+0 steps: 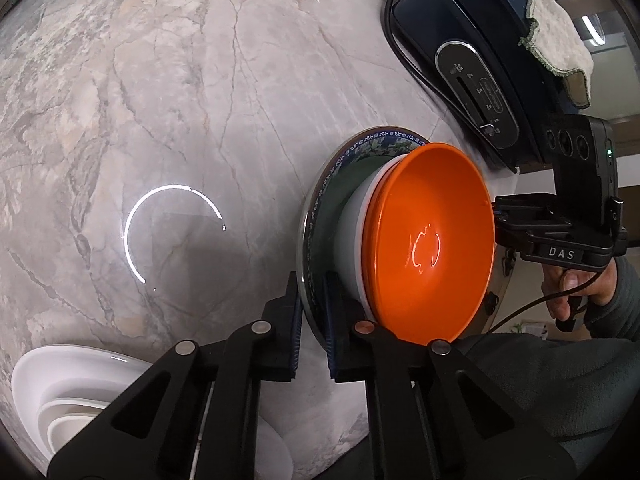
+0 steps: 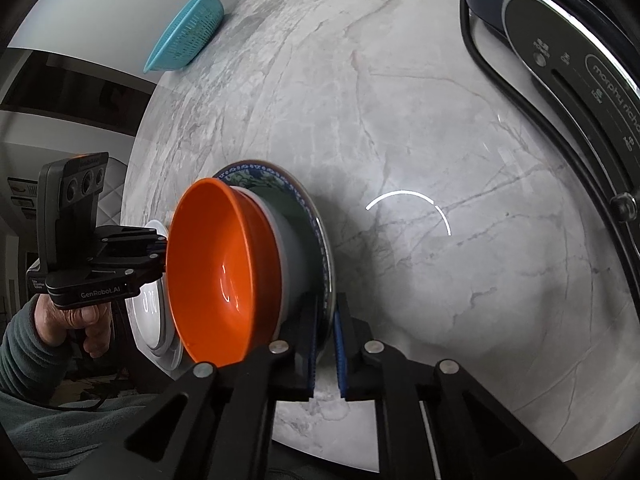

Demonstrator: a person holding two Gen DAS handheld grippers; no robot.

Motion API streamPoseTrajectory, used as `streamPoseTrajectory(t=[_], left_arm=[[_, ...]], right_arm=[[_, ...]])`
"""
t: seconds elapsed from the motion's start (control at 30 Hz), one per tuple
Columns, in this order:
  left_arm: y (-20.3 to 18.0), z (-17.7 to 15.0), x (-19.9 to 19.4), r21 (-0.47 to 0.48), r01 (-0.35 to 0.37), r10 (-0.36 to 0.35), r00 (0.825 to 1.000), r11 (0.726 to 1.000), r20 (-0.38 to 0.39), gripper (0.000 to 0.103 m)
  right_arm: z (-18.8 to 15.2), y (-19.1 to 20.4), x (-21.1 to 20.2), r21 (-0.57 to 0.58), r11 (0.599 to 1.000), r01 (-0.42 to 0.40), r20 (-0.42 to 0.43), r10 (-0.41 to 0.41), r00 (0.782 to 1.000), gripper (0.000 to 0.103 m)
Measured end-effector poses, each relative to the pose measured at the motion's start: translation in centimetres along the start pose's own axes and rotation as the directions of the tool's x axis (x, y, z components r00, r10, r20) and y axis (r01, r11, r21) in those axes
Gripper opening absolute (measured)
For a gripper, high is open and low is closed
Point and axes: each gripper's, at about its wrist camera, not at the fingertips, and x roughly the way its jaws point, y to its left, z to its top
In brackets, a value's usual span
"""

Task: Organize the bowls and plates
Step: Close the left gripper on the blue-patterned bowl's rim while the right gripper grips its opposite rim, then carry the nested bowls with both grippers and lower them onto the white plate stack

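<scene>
A: What does the stack look like?

B: An orange bowl (image 1: 430, 240) sits nested in a white bowl (image 1: 352, 236), and both rest on a plate with a blue patterned rim (image 1: 368, 138) and a dark green inner face. The whole stack is held on edge above the marble counter (image 1: 180, 100), the orange bowl's glossy inside catching a small reflection.

A: Who holds it?

B: Both tongs. The left tongs (image 1: 312, 320) are clamped on the plate's rim, one pad on each face. The right tongs (image 2: 326, 340) pinch the same rim from the opposite side, blue pads pressed against it.

A: Can you see the plate whole?

B: No. The bowls cover most of its face; only a crescent of pattern and green shows in either wrist view. The white bowl appears only as a band between the orange rim and the plate.

A: Anything else nearby?

B: A dark blue appliance (image 1: 480, 60) with a slider panel stands on the counter beyond the stack, its cord (image 1: 396, 40) curving beside it and a pale cloth (image 1: 560, 36) draped on top. White dishes (image 1: 72, 392) lie stacked at the lower left of the left view, partly behind the tongs' frame. In the right view a teal colander (image 2: 186, 30) rests at the counter's far edge, and another white dish (image 2: 154, 320) is mostly hidden behind the orange bowl, so I cannot tell its shape.
</scene>
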Motion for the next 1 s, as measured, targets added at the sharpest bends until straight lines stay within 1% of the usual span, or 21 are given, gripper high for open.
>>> streamPoseTrajectory(t=[0.17,0.33,0.47,0.63,0.8,1.0], left_arm=[[-0.3,0.0,0.0,-0.021,-0.026,0.026,1.000,0.999,-0.012,0.007],[-0.3,-0.1,-0.7,-0.060,-0.053,0.053,0.999,0.997,-0.002,0.005],[-0.6,-0.4,-2.0,-0.085,-0.062,0.064,0.998,0.994,0.014,0.005],[-1.1,-1.1,-4.3,-0.124,-0.056,0.062,0.997,0.991,0.046,0.005],[-1.1,-2.7,-6.5,-0.178,-0.042,0.052,0.997,0.983,0.053,0.005],[0.2,-5.4,-8.1,-0.282,0.003,0.014,0.998,0.959,0.059,0.005]], right_arm=[[0.0,-0.2,0.1,0.033,0.999,-0.004,-0.007,0.004,1.000,0.010],[0.1,0.1,-0.3,0.041,0.999,-0.004,-0.017,0.005,1.000,0.010],[0.2,0.8,-0.7,0.035,0.999,-0.005,-0.024,0.005,1.000,0.010],[0.4,1.6,-1.3,0.039,0.999,-0.005,-0.032,0.007,0.999,0.010],[0.9,2.8,-2.2,0.039,0.999,-0.018,-0.049,0.020,0.999,0.010],[1.4,4.4,-2.4,0.056,0.998,-0.040,-0.078,0.044,0.996,0.010]])
